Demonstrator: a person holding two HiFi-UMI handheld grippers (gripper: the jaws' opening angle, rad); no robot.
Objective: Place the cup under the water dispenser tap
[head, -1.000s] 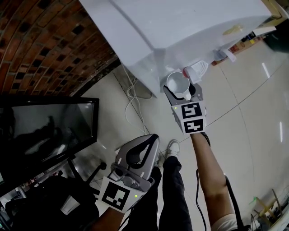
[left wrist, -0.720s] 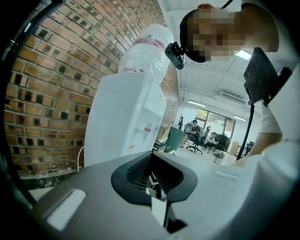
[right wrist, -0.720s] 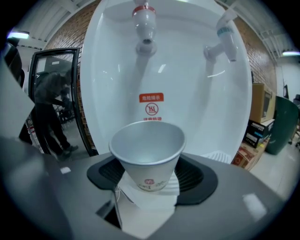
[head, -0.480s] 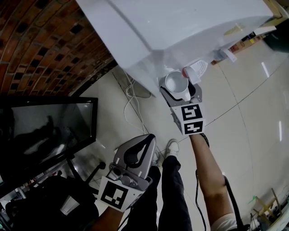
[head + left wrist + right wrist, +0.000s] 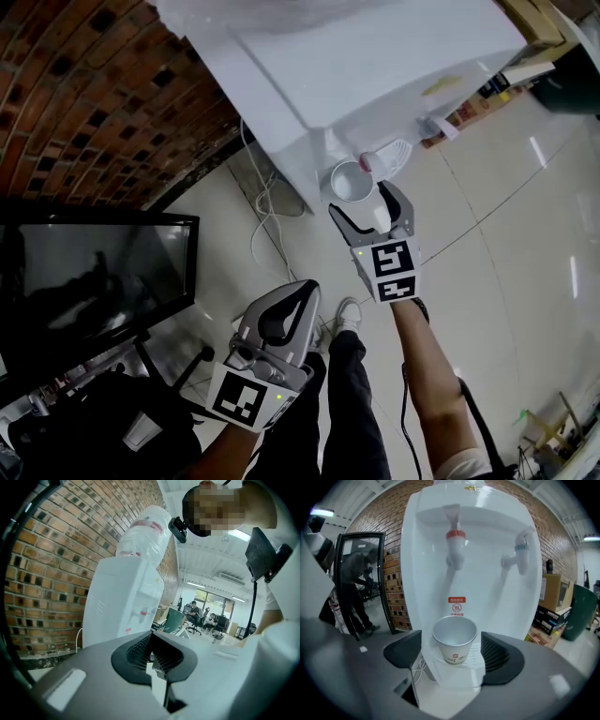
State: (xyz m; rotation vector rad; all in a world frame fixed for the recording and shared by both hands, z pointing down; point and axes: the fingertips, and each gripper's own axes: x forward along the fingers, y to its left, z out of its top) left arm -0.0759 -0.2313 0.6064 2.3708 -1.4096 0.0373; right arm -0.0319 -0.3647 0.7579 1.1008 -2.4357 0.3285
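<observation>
A white paper cup (image 5: pixel 454 640) stands upright on the drip tray of the white water dispenser (image 5: pixel 487 588), straight below the red tap (image 5: pixel 455 545). In the head view the cup (image 5: pixel 352 181) sits at the dispenser's (image 5: pixel 366 56) front. My right gripper (image 5: pixel 364 202) is open just short of the cup; its jaws have just been opening, and the pads (image 5: pixel 494 651) stand clear of the cup's sides. My left gripper (image 5: pixel 302 289) hangs lower left, shut and holding nothing, with the dispenser (image 5: pixel 119 602) ahead of it.
A blue tap (image 5: pixel 519 555) is to the right of the red one. White cables (image 5: pixel 267 202) lie on the floor by the brick wall (image 5: pixel 84 84). A black screen (image 5: pixel 94 272) stands at left. Cardboard boxes (image 5: pixel 553 592) and a green bin (image 5: pixel 583 611) stand at right.
My right gripper has spread its jaws and drawn back from the cup, which stays on the drip tray under the red tap. The left gripper has kept still.
</observation>
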